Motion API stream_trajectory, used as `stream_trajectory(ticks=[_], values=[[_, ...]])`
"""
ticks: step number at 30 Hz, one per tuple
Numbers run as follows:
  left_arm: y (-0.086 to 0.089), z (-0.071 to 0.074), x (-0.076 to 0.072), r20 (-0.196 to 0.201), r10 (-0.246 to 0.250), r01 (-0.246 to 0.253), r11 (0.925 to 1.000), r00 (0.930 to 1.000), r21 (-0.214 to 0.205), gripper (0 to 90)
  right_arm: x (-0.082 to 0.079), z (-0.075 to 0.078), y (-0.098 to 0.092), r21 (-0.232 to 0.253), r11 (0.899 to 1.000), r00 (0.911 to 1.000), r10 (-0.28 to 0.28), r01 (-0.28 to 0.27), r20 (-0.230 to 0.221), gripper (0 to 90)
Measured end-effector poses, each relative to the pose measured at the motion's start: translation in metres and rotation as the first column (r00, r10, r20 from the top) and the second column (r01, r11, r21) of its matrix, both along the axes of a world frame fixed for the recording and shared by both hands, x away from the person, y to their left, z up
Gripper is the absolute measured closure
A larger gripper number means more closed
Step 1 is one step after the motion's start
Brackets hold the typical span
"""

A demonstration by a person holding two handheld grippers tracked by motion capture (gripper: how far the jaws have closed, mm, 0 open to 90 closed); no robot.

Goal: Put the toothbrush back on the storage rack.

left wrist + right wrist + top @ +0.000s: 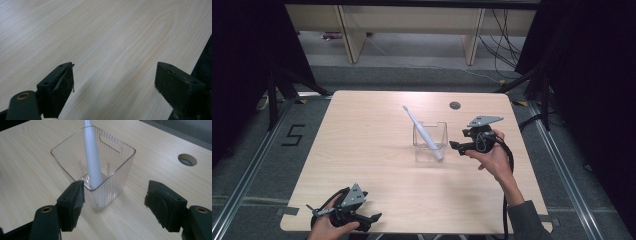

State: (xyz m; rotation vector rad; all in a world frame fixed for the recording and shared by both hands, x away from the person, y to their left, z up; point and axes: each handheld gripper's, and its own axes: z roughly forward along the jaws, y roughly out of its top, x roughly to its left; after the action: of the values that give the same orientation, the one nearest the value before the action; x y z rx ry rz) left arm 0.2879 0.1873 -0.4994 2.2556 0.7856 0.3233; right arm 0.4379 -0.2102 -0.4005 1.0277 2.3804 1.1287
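Pale wooden table (pixel 377 200), dark curtains on both sides: a white toothbrush (pixel 423 133) stands slanted in a clear ribbed bin (pixel 430 141) near mid-table. Its thick handle end rests in the bin's near right corner; its long axis runs up and away to the left, the head clear of the rim. The right gripper (pixel 113 203) hovers just beside the bin, jaws wide, holding nothing. The left gripper (pixel 115 87) idles at the near edge, jaws also wide and empty. Light, stiff and likely slick, the brush is best pinched on its handle above the rim; the thin bin could tip.
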Motion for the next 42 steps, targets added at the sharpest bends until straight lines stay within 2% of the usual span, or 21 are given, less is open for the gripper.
stream_trajectory(ticks=[1,2,6,8,11,12,14,15,18,21,23,26,27,29,32,33,36,37,39,41,42], values=[[0.0,0.0,0.0,0.0,0.001,-0.001,1.0,1.0,-0.001,15.1,0.0,0.0,0.0,0.0,1.0,1.0,0.0,0.0,0.0,31.2],[0.0,0.0,0.0,-0.001,0.0,0.0,1.0,1.0,-0.003,15.1,0.0,-0.001,-0.001,-0.001,1.0,0.9998,0.008,-0.008,0.021,31.2],[0.0,0.0,0.0,0.001,0.0,0.0,1.0,1.0,-0.001,15.1,-0.007,-0.004,-0.003,-0.001,1.0,0.9999,-0.005,0.005,-0.016,31.2],[0.0,0.0,0.0,0.001,-0.002,0.002,1.0,1.0,0.003,15.1,-0.008,-0.008,-0.005,-0.006,1.0,0.9999,-0.014,0.014,-0.003,31.2],[0.0,0.0,0.0,0.001,-0.002,0.002,1.0,1.0,0.001,15.1,-0.009,-0.009,-0.007,-0.013,1.0,1.0,-0.002,0.002,-0.004,31.2],[0.0,0.0,0.0,-0.003,0.0,0.0,1.0,1.0,-0.007,15.1,-0.011,-0.009,-0.007,-0.004,1.0,0.9998,-0.017,0.017,-0.009,31.2],[0.0,0.0,0.0,-0.001,0.001,-0.001,1.0,1.0,0.0,15.1,-0.012,-0.007,-0.009,-0.008,1.0,1.0,-0.002,0.002,-0.006,31.2],[0.0,0.0,0.0,-0.001,0.0,0.0,1.0,1.0,0.001,15.1,-0.014,-0.007,-0.009,-0.001,1.0,0.9998,-0.016,0.016,-0.008,31.2],[0.0,0.0,-0.001,-0.006,0.007,-0.007,1.0,1.0,-0.001,15.1,-0.015,-0.008,-0.01,-0.009,1.0,0.9998,-0.009,0.009,0.02,31.2],[-0.001,-0.001,-0.001,-0.007,0.008,-0.008,1.0,0.9999,-0.002,15.1,-0.017,-0.011,-0.012,-0.011,1.0,1.0,-0.007,0.007,0.005,31.1],[-0.001,0.0,-0.001,-0.007,0.008,-0.008,1.0,0.9999,-0.002,15.1,-0.019,-0.013,-0.014,-0.01,1.0,0.9995,-0.025,0.025,-0.018,31.1],[0.0,0.0,0.0,-0.001,0.0,0.0,1.0,1.0,0.004,15.1,-0.021,-0.016,-0.015,-0.012,1.0,0.9996,-0.023,0.023,-0.017,31.1],[-0.001,-0.001,-0.001,-0.007,0.007,-0.007,1.0,1.0,0.0,15.1,-0.02,-0.016,-0.017,-0.02,1.0,0.9999,-0.014,0.014,-0.003,31.1],[0.0,0.0,0.0,0.0,-0.004,0.004,1.0,1.0,0.005,15.1,-0.023,-0.019,-0.017,-0.012,0.999,0.9991,-0.037,0.037,-0.021,31.1],[-0.001,-0.001,0.0,-0.008,0.006,-0.006,1.0,0.9999,0.0,15.1,-0.022,-0.022,-0.02,-0.028,0.999,0.9998,-0.017,0.017,0.004,30.9],[0.0,0.0,0.0,-0.002,-0.001,0.001,1.0,1.0,0.005,15.1,-0.025,-0.022,-0.02,-0.022,0.999,0.9989,-0.036,0.036,-0.03,30.9],[0.0,0.0,0.0,-0.003,-0.001,0.001,1.0,1.0,0.005,15.1,-0.027,-0.024,-0.021,-0.011,0.999,0.9987,-0.045,0.044,-0.025,30.9],[0.0,0.0,0.0,-0.003,-0.001,0.001,1.0,1.0,0.006,15.0,-0.028,-0.024,-0.022,-0.026,0.999,0.9992,-0.032,0.032,-0.025,30.9],[0.0,0.0,0.0,-0.003,-0.001,0.001,1.0,1.0,0.006,15.1,-0.031,-0.026,-0.023,-0.025,0.999,0.9981,-0.048,0.047,-0.038,30.9],[0.0,-0.001,0.0,-0.003,0.0,0.0,1.0,1.0,0.005,15.1,-0.032,-0.028,-0.023,-0.021,0.999,0.9988,-0.041,0.04,-0.027,30.8],[0.0,-0.001,0.0,-0.003,0.0,0.0,1.0,1.0,0.004,15.1,-0.031,-0.029,-0.024,-0.029,0.999,0.9997,-0.02,0.02,-0.011,30.8]])
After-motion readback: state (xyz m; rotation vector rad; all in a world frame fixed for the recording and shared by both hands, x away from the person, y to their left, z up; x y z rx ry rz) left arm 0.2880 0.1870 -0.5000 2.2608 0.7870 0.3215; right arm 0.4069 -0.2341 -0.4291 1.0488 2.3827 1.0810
